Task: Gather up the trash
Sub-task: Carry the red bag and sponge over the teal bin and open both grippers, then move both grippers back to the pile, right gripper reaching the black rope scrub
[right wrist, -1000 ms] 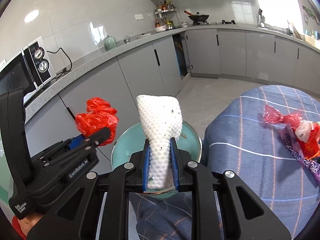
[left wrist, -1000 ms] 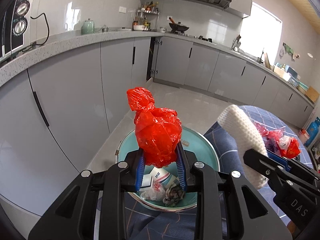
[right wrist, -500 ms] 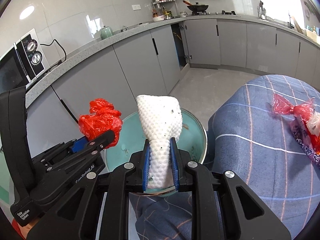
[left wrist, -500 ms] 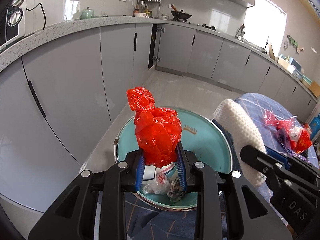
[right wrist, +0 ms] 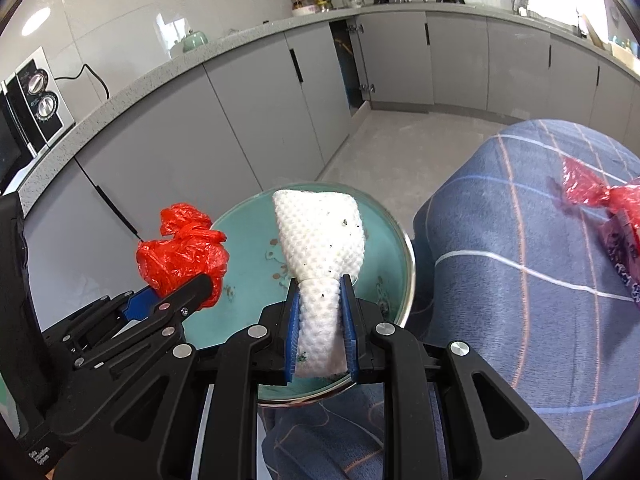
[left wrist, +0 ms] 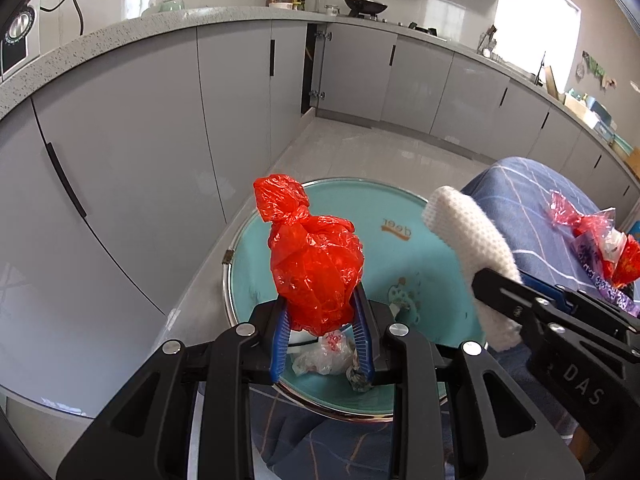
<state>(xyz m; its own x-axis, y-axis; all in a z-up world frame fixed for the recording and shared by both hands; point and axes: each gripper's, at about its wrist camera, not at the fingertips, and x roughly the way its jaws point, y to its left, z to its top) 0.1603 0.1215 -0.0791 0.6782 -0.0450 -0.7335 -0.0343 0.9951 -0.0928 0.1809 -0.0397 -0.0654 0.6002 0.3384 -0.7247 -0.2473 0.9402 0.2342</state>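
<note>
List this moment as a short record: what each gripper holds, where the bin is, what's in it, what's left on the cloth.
left gripper: shut on red plastic bag
right gripper: shut on white foam net
teal bin: below both grippers, open
bin contents: clear crumpled wrapper and other scraps
blue checked cloth: red-and-purple wrapper lying on it

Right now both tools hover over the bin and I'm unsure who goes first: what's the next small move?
Probably open the left tool: its red bag hangs directly above the teal bin, which already holds trash.
</note>
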